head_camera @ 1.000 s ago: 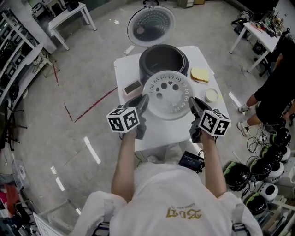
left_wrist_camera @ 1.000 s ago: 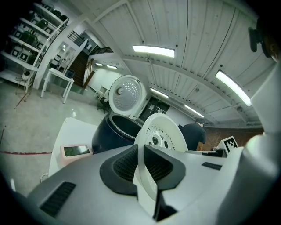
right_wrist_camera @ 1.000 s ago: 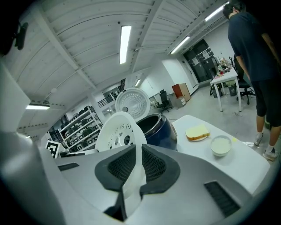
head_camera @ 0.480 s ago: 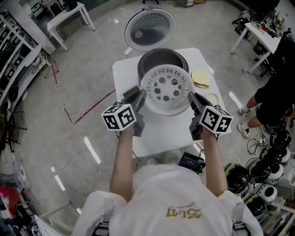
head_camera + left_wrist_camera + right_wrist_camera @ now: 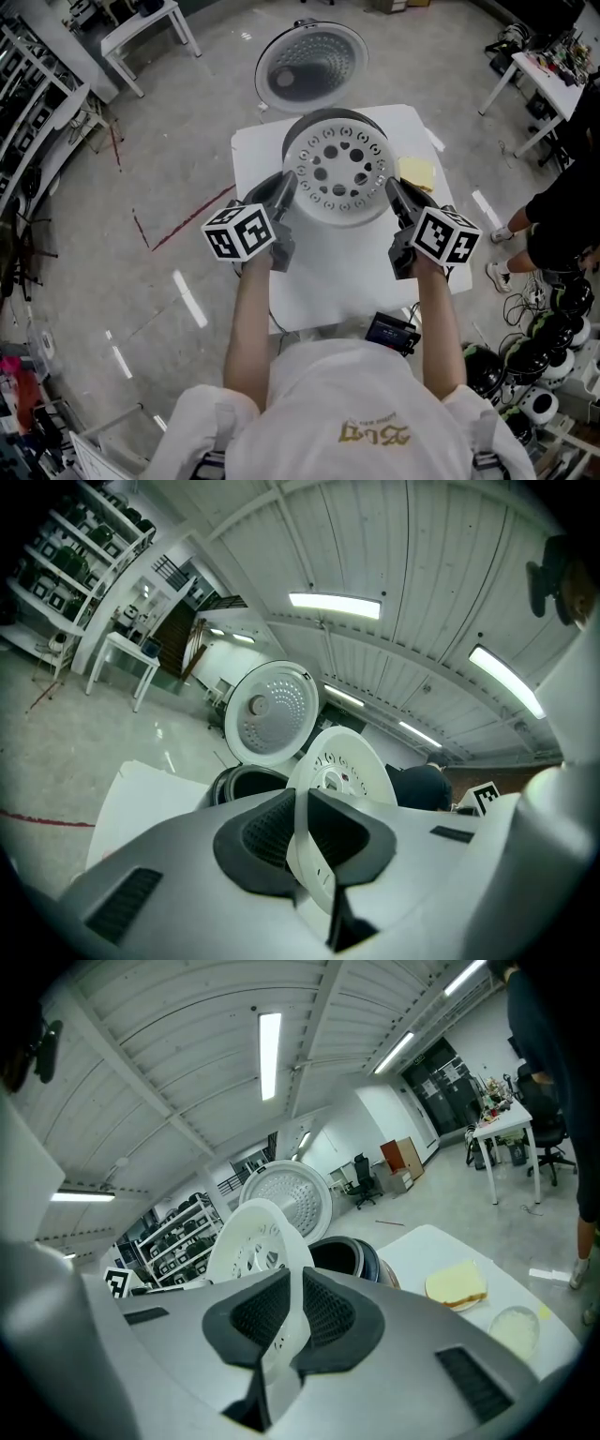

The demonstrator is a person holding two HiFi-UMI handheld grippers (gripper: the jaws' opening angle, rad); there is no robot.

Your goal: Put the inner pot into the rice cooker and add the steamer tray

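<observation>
Steamer tray (image 5: 339, 176) held above rice cooker (image 5: 352, 1260), far on table (image 5: 347, 272); left rim pinched by left gripper (image 5: 285, 187), right rim by right gripper (image 5: 395, 190). Risk judged: uneven lowering, tray tilted, thin rim slipped from grip, edge jammed on cooker mouth.

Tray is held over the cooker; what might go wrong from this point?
The steamer tray hangs only by thin rim pinches from the left gripper and right gripper; uneven lowering may tilt or drop it. It hides most of the rice cooker in the head view, so it might land off-centre on the rim.
</observation>
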